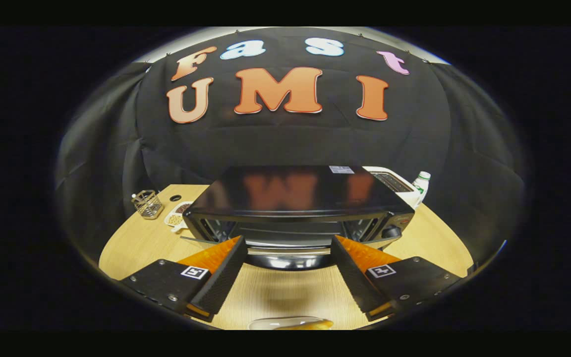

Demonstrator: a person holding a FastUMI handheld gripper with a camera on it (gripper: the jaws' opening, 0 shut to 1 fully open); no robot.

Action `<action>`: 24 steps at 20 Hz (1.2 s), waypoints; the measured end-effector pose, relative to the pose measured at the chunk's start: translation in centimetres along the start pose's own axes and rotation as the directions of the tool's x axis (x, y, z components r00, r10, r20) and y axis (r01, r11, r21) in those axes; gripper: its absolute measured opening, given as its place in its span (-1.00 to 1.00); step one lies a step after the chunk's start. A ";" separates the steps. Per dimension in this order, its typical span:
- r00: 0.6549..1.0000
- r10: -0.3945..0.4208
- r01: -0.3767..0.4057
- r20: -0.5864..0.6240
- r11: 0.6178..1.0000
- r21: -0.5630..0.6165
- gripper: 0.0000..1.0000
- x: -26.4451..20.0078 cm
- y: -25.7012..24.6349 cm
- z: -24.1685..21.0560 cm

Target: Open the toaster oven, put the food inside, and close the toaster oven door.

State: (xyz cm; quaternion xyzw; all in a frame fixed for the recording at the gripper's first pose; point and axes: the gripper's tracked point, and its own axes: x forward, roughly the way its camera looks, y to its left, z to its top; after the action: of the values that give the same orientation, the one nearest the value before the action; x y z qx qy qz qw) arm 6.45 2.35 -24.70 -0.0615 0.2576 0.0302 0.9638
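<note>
- Black cloth wall (pixel 285 144) hangs in folds behind and around the booth.
- Pale wooden worktop (pixel 132 243) under soft light.
- Pale strip (pixel 206 34) shows above the cloth.

We hold our gripper (pixel 288 248) level and pointing forward, its two fingers (pixel 226 270) spread wide apart, clasping nothing.

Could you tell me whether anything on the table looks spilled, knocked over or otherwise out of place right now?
Nothing stands out. The toaster oven sits squarely on the table, its door looks open, just ahead of the open gripper. The wire basket and bottle stand upright, and I see no spill.
</note>
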 end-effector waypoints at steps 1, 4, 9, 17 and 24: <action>1.000 0.002 -0.002 -0.005 1.000 0.001 1.00 -0.6 0.0 -0.6; 1.000 0.011 -0.011 -0.027 1.000 -0.002 1.00 -1.8 -0.1 -2.2; 0.997 0.023 -0.023 -0.072 1.000 0.005 0.98 -3.4 -0.2 -4.9; 0.982 0.004 -0.011 -0.189 0.999 -0.032 0.98 -4.6 -0.6 -11.1; 0.956 0.001 0.014 -0.295 0.999 0.049 0.98 -4.4 -1.4 -16.1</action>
State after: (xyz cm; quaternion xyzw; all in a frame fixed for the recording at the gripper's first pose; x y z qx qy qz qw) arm -5.14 -1.30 -36.25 -0.0418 0.3987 0.0112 0.9161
